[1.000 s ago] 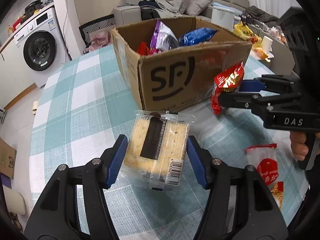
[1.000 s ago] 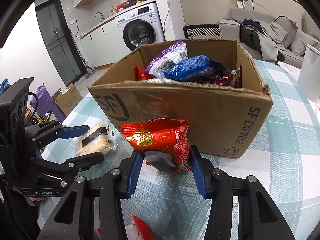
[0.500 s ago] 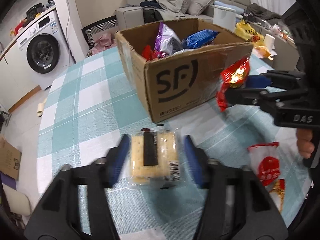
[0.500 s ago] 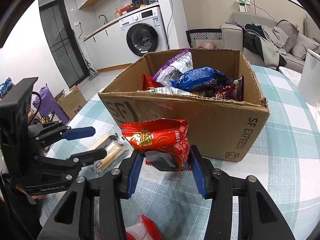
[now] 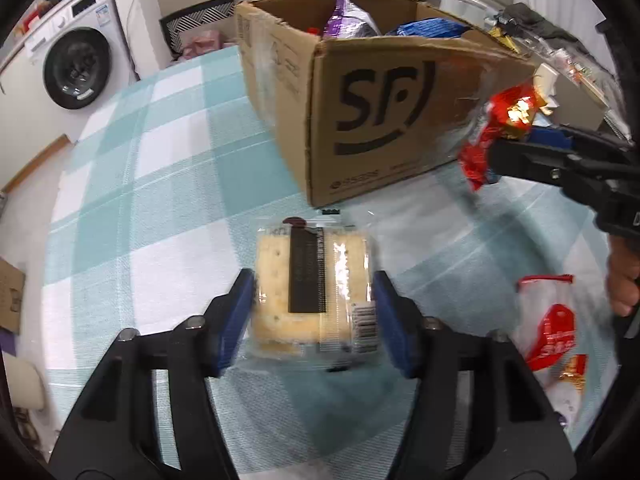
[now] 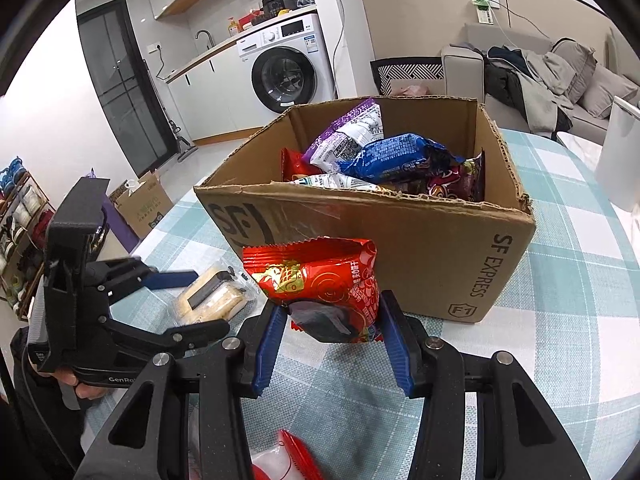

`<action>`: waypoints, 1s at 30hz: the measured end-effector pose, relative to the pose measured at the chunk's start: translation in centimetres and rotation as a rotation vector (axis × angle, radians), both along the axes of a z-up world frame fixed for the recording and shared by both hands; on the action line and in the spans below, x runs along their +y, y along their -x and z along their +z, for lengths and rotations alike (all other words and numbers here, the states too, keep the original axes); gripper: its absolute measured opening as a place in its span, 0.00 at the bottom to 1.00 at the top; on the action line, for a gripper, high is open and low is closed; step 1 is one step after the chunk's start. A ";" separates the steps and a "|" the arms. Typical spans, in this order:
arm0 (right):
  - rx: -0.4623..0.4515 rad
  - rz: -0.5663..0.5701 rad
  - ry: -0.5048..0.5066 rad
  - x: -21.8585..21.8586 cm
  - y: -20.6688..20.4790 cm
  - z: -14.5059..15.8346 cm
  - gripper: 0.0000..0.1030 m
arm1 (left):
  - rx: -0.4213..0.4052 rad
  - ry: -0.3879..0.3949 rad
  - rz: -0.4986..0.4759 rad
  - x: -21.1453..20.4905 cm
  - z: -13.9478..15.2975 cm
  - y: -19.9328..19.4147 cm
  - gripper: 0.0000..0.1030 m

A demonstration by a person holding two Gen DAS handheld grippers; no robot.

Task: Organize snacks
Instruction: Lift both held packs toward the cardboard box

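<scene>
An open SF cardboard box (image 5: 384,120) (image 6: 400,248) on the checked table holds several snack bags. My left gripper (image 5: 314,320) is shut on a clear-wrapped cracker pack (image 5: 312,288), held just above the table in front of the box; the pack also shows in the right wrist view (image 6: 212,300). My right gripper (image 6: 332,340) is shut on a red snack bag (image 6: 320,284) and holds it up at the box's near corner; the bag also shows in the left wrist view (image 5: 500,128).
A red-and-white snack bag (image 5: 552,328) lies on the table at the right; its edge shows in the right wrist view (image 6: 288,460). A white container (image 6: 620,152) stands at the far right. A washing machine (image 6: 288,76) and a sofa stand beyond the table.
My left gripper has closed on the cracker pack and drawn back from the box. My right gripper has lifted the red bag higher, so more of the box's inside shows.
</scene>
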State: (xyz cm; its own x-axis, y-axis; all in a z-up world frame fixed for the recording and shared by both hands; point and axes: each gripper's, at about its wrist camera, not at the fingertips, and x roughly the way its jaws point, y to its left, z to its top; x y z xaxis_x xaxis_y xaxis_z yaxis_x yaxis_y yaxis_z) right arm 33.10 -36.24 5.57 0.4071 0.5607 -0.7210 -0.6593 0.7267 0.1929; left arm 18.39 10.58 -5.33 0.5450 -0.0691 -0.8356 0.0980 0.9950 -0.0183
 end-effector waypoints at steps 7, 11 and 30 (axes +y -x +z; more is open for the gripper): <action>-0.015 0.002 -0.017 -0.4 0.1 0.5 0.46 | -0.026 0.000 0.001 -0.2 0.7 0.0 0.53; -0.021 0.000 -0.028 -0.7 0.1 0.9 0.46 | -0.066 0.016 -0.001 -0.3 2.1 0.4 0.53; -0.071 0.003 -0.094 -2.0 1.4 4.1 0.46 | -0.262 0.073 0.017 -1.1 9.3 3.9 0.53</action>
State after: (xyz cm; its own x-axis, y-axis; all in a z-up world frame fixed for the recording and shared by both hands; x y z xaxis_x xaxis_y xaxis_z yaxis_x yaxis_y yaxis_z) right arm 31.66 -38.19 9.65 0.4534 0.6263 -0.6342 -0.6762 0.7052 0.2130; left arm 14.54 9.44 3.97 0.7434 -0.1134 -0.6592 0.0925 0.9935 -0.0665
